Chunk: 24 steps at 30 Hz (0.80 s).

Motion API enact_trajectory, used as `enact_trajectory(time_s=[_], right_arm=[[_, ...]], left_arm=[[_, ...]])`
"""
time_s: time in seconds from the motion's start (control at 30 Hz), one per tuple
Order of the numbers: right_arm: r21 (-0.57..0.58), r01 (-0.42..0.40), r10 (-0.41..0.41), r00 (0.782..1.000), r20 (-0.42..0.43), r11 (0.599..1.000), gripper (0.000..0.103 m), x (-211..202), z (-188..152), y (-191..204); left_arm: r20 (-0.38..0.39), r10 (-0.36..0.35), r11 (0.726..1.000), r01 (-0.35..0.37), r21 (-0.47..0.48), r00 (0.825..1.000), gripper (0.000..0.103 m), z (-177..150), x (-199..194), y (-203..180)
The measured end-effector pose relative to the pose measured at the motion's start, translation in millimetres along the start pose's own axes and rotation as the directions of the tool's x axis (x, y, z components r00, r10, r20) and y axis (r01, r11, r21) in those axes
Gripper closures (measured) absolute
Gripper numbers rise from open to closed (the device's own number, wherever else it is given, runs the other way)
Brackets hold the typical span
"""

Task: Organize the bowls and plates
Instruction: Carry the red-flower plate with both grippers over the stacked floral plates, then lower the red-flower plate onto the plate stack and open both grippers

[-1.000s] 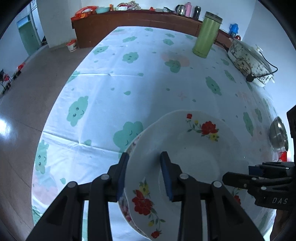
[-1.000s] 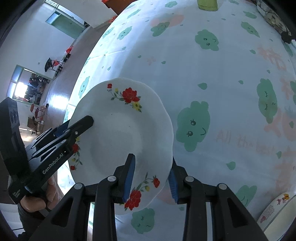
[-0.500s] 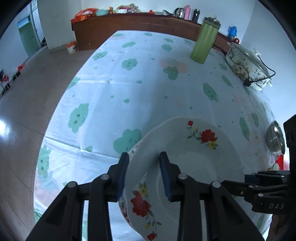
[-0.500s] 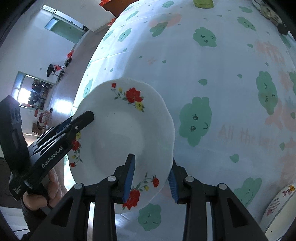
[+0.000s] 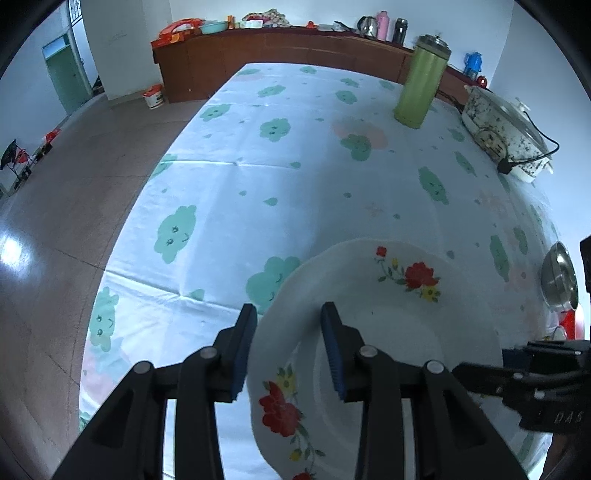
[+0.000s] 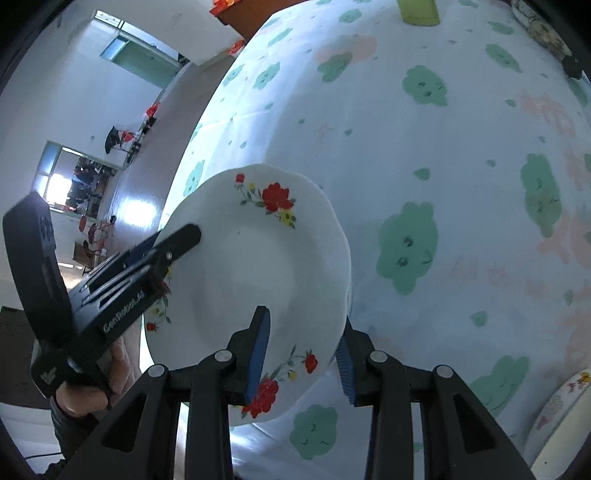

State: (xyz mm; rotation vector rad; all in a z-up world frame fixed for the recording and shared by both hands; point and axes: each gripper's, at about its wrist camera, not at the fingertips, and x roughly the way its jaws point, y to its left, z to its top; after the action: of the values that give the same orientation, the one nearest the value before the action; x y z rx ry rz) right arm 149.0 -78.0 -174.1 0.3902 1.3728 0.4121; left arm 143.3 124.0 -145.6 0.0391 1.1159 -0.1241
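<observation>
Left wrist: plate (image 5: 399,343) seemingly tilted, face up.

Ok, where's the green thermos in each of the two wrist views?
Left wrist: green thermos stands upright on the table's far end, upper right.
Right wrist: only its base shows, cut off by the top edge.
Shared landmark: the flowered plate with red blooms.

My plate (image 5: 388,332) runs off the left-wrist view at 6 o'clock. Steel bowl (image 5: 557,277) at 3 is half behind my right gripper (image 5: 517,373). A 2nd dish (image 6: 554,417) at 5 in the right-wrist view is cropped. Sideboard clutter (image 5: 258,20) at 12: too small to ID.
</observation>
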Motion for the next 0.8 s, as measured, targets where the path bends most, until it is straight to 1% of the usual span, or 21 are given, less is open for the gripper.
enact_trajectory(time_s=[0.1, 0.27, 0.43, 0.57, 0.7, 0.8], right_arm=[[-0.024, 0.018, -0.018, 1.000, -0.006, 1.000, 0.066, 4, -1, 5], [-0.032, 0.012, -0.012, 1.000, -0.001, 0.999, 0.066, 3, -3, 5], [-0.062, 0.025, -0.025, 1.000, 0.011, 0.998, 0.066, 3, -5, 10], [-0.084, 0.045, -0.043, 0.999, 0.019, 0.995, 0.066, 4, -6, 13], [-0.103, 0.054, -0.051, 0.998, 0.031, 0.993, 0.066, 6, -7, 15], [-0.141, 0.079, -0.071, 0.996, 0.059, 0.987, 0.066, 7, -12, 19]], left_arm=[[0.000, 0.012, 1.000, -0.012, 0.001, 1.000, 0.069, -2, 2, 1], [-0.014, 0.010, 1.000, -0.011, -0.009, 1.000, 0.068, -6, 7, 2], [-0.021, 0.021, 1.000, -0.021, -0.009, 1.000, 0.068, -12, 12, 2], [-0.025, 0.001, 0.999, -0.002, -0.040, 1.000, 0.067, -14, 16, 7], [-0.025, 0.007, 0.999, -0.008, -0.035, 1.000, 0.064, -16, 18, 5], [-0.020, 0.002, 0.999, -0.003, -0.045, 1.000, 0.061, -18, 19, 6]])
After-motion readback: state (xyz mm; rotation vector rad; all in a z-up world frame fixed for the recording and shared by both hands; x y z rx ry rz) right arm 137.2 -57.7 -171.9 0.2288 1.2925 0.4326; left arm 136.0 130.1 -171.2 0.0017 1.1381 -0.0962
